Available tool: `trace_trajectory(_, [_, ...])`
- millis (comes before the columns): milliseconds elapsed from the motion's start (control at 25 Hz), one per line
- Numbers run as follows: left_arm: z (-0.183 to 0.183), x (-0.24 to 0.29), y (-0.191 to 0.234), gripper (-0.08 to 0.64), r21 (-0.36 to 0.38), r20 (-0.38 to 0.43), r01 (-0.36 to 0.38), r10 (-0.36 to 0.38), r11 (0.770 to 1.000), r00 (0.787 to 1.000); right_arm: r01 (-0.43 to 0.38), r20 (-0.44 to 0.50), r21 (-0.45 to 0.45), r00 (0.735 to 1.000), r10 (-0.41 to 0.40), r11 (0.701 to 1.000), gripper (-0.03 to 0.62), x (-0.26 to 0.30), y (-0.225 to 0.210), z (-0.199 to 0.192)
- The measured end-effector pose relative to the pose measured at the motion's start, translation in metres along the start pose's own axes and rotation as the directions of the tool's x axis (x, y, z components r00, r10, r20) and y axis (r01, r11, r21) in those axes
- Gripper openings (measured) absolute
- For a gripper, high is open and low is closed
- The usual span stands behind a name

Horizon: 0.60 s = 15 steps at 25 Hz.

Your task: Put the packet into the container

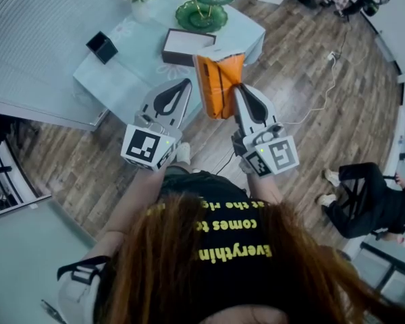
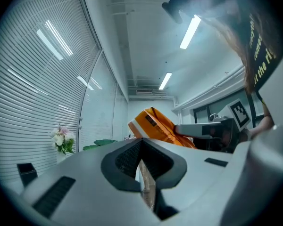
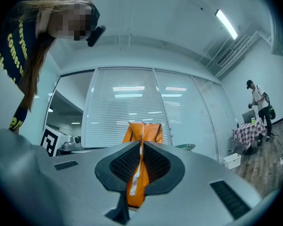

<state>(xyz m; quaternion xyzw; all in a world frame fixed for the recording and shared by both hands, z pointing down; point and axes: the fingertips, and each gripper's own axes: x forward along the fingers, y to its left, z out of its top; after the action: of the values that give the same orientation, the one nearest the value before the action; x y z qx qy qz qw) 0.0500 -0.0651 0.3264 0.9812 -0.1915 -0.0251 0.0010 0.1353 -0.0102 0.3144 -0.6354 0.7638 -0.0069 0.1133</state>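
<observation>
Bench (image 1: 121,79) at the far left carries the dark-walled container (image 1: 177,60), open on top. Just near of it hovers the left gripper (image 1: 181,88), its fingers (image 2: 122,161) almost together with nothing between them. To the right, the orange packet (image 1: 218,79) is in the air over the bench's near edge, pinched at its near end by the fingers (image 3: 158,166) of the right gripper (image 1: 240,90). Best to carry it far and left, lower it inside the walls, then release.

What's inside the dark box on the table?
Only a pale, bare-looking surface shows in the box. Its right end is hidden behind the orange packet, which is held in the right gripper.
</observation>
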Motion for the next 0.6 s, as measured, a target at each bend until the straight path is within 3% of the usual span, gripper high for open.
trace_trajectory(600, [-0.003, 0.041, 0.097, 0.0, -0.016, 0.017, -0.002, 0.003, 1.0, 1.0, 0.031, -0.024, 0.0, 0.999, -0.031, 1.0, 0.04, 0.094, -0.028, -0.015])
